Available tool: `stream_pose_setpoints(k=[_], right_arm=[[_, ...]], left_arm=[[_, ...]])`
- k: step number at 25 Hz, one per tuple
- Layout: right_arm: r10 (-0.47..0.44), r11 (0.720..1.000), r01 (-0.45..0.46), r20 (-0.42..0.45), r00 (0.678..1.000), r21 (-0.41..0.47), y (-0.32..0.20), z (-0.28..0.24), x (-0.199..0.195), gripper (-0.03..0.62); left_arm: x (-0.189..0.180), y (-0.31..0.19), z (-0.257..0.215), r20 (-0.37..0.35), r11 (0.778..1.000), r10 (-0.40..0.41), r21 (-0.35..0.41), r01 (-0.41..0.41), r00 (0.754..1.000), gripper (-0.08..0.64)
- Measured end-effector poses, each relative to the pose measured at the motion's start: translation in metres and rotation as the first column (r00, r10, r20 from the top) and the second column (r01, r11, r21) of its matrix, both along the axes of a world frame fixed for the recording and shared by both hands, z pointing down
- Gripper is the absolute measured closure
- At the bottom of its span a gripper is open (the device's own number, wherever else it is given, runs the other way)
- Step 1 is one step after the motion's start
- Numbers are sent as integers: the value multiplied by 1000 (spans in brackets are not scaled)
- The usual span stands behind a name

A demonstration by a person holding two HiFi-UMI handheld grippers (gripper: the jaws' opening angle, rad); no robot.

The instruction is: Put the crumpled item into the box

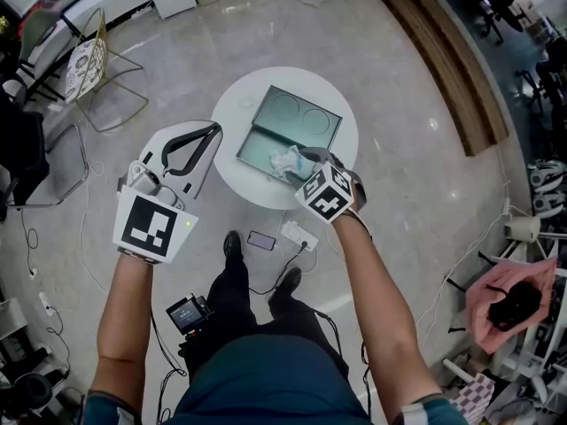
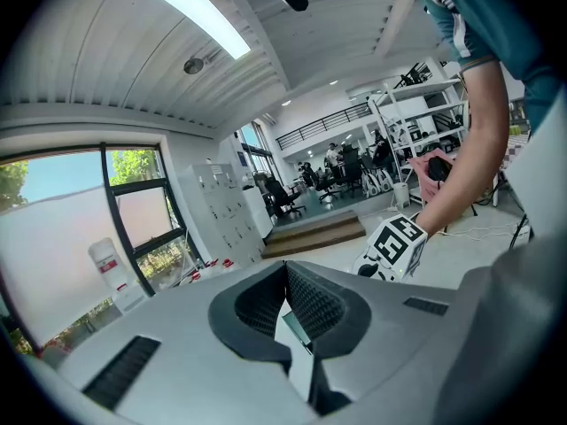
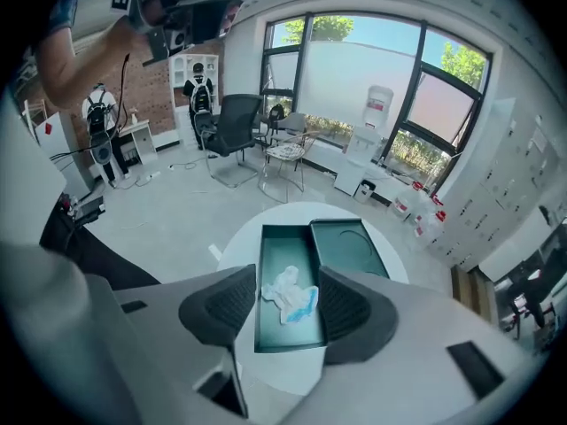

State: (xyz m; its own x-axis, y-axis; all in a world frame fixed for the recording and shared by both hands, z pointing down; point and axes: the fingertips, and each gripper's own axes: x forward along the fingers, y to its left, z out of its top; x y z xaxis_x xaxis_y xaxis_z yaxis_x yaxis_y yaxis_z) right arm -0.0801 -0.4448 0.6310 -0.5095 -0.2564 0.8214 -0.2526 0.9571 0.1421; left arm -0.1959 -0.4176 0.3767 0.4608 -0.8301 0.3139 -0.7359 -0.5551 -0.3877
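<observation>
The crumpled item [image 1: 285,159], white paper with some blue, lies inside the tray of the open teal box [image 1: 257,149] on the round white table [image 1: 239,177]. The box's lid [image 1: 299,113] lies flat beside the tray. My right gripper [image 1: 299,163] hovers just above the item, open, its pads clear of it. In the right gripper view the crumpled item [image 3: 290,293] shows between the spread fingers, down in the box [image 3: 283,257]. My left gripper [image 1: 213,131] is held off the table's left edge, shut and empty, its tips [image 2: 285,271] touching.
A wire chair [image 1: 89,69] stands at the far left and a wooden step [image 1: 447,60] runs along the upper right. A phone [image 1: 261,240] and a power strip [image 1: 299,235] with cables lie on the floor by the person's feet. A pink bag [image 1: 514,301] sits at right.
</observation>
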Motion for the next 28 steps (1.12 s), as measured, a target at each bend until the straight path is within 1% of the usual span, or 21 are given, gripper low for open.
stream_pose_setpoints(k=[3,4,6,9,12,15,18,25,28], right_arm=[[18,999,-19,39,999,37,1,-33,2,362],[23,998,-26,52,998,53,2,-46,3,387],[35,995,-42,83,996,87,4,-73,8,476],[53,987,-74,141,989,143,10,-121,17,526],[65,973,-111,221,973,201,20,-178,29,538],[61,953,-146,307,950,264,35,-239,48,541],[53,936,-174,365,930,307,56,-289,66,543],[-1,911,-167,406,914,377,111,-366,90,554],[-58,889,-137,403,913,437,133,-393,100,555]], left_arm=[[3,5,-19,4,1000,5,27,-5,1000,541],[4,7,-26,6,999,6,37,-6,1000,541],[8,13,-40,9,998,9,54,-9,1000,540],[16,24,-62,16,997,13,77,-15,1000,541],[27,38,-85,11,995,14,98,-15,1000,540],[42,53,-108,-9,994,8,108,-7,1000,541],[54,71,-126,-20,994,7,113,-5,1000,540],[71,114,-157,-13,991,21,129,-19,1000,541],[81,133,-169,-9,989,25,144,-23,1000,540]])
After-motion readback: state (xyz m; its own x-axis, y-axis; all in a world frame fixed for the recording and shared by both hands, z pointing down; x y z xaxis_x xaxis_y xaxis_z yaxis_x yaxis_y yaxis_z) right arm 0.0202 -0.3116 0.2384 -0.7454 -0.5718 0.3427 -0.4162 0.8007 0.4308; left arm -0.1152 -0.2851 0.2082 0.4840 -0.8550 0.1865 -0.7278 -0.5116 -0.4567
